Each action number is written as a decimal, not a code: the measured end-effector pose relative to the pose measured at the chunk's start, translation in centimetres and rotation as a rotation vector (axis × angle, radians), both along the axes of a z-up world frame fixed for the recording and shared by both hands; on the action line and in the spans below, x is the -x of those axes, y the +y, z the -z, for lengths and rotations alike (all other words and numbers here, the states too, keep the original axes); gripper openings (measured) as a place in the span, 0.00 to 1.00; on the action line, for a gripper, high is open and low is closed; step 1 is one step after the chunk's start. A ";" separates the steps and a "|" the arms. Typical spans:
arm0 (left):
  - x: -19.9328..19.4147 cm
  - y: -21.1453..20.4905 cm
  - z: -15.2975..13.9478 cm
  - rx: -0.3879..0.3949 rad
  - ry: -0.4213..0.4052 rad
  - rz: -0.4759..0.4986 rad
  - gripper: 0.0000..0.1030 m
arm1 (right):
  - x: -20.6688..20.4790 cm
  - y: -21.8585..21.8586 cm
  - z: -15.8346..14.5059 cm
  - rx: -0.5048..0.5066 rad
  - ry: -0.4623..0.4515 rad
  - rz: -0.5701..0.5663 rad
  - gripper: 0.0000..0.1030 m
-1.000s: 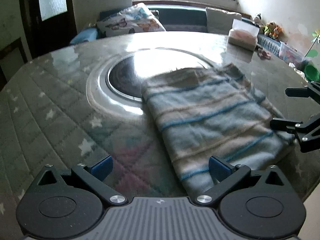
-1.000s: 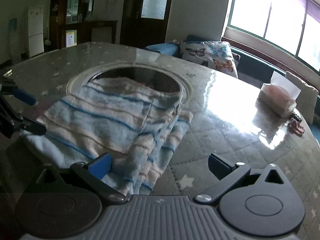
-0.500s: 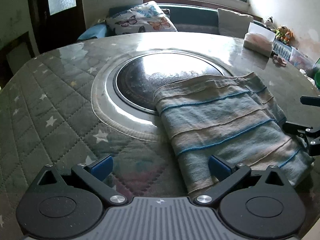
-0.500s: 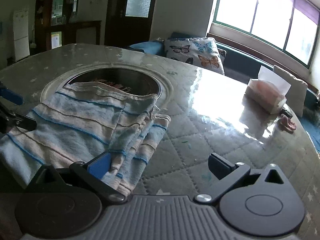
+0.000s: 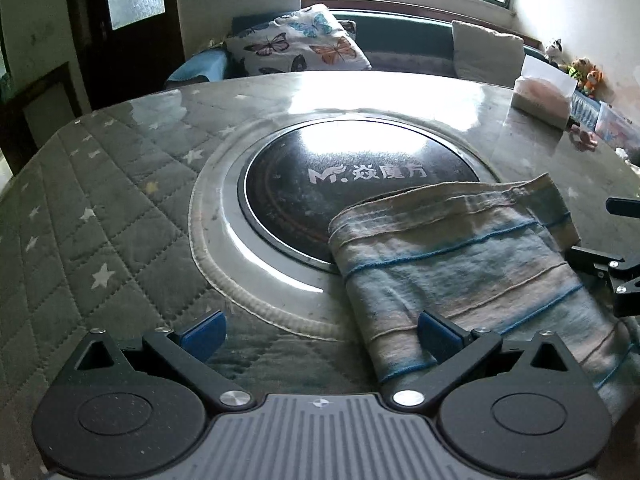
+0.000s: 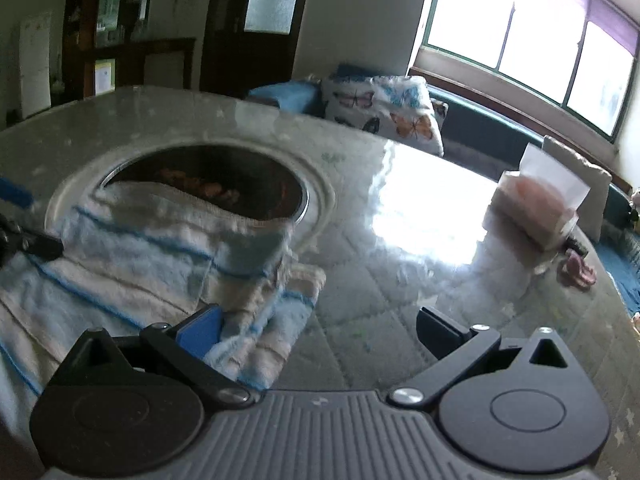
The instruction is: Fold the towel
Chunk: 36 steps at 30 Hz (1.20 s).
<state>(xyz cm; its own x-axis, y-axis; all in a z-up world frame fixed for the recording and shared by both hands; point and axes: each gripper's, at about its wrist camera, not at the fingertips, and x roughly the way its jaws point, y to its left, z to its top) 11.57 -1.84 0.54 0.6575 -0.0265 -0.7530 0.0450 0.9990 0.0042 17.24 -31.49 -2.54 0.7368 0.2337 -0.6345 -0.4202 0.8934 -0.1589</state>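
Your folded blue-and-beige striped terry towel (image 5: 460,264) lies on the round glass-topped table with a star-quilted cloth (image 5: 100,208), its far edge overlapping the black circular cooktop (image 5: 352,184) set in the middle. A pink tissue box (image 5: 544,96) stands near the far rim, well apart from the towel. The towel's long axis runs from the cooktop toward you. Your left gripper (image 5: 320,334) and right gripper (image 6: 318,330) are both spread wide, holding nothing.
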 end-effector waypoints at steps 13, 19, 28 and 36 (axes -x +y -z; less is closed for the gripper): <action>-4.2 -0.7 -1.3 -0.001 -0.049 -0.025 1.00 | -3.5 1.3 -1.3 0.014 -0.057 0.016 1.00; -6.0 -0.4 -0.5 0.012 -0.028 -0.047 1.00 | -4.1 0.6 0.0 -0.017 -0.007 0.041 1.00; -6.7 -2.0 -1.2 0.035 -0.051 -0.005 1.00 | -4.4 0.2 0.3 -0.042 0.013 0.044 1.00; -8.4 -3.4 0.0 -0.010 -0.028 0.008 1.00 | -4.5 0.2 0.3 -0.044 0.015 0.042 1.00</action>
